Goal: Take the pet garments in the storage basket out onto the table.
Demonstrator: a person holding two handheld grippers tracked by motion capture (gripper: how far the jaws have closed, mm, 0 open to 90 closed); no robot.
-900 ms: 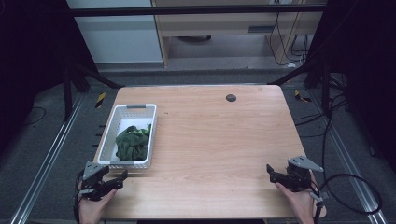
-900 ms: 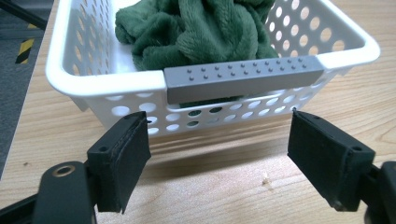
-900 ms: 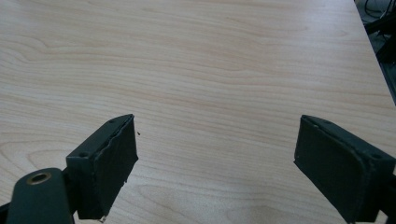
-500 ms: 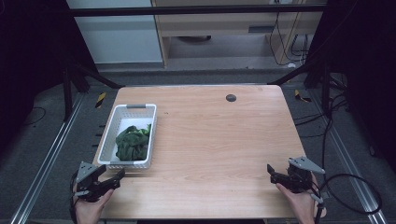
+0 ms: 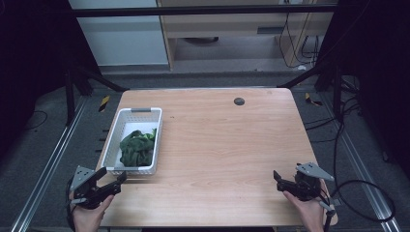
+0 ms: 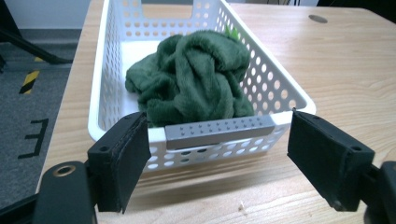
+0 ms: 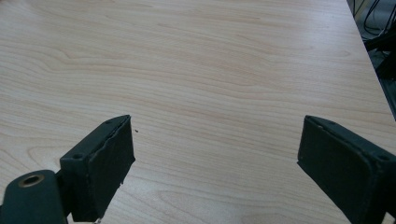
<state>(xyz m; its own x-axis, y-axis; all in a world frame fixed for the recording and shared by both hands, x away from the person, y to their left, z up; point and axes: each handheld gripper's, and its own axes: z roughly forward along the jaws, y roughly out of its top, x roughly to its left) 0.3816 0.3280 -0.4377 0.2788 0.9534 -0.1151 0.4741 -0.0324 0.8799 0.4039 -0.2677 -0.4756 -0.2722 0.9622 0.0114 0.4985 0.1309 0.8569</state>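
High view. A wooden bench (image 5: 212, 145) is carrying a white perforated basket (image 5: 145, 116) along its left edge, nearer the near-left corner than the far one. A green plush cloth (image 5: 138, 149) is lying bunched inside the basket, toward its near end. A small dark disc (image 5: 239, 101) is sitting near the far edge, right of the middle. The left gripper (image 5: 118, 180) is hovering at the near-left corner, just short of the basket's near end, with its jaws standing apart and nothing between them. The right gripper (image 5: 276, 177) is resting over the near-right corner, well apart from the basket, its jaws spread and empty.

Left gripper view. The left gripper (image 6: 215, 154) is facing the basket (image 6: 107, 60) end-on, its jaws standing released on either side of the grey handle strip (image 6: 219, 132) without touching it. The cloth (image 6: 196, 79) is piling up against the near wall, reaching above the rim.

Right gripper view. The right gripper (image 7: 215, 149) is pointing across bare bench (image 7: 210, 60) surface, its jaws standing wide and released, gripping nothing.
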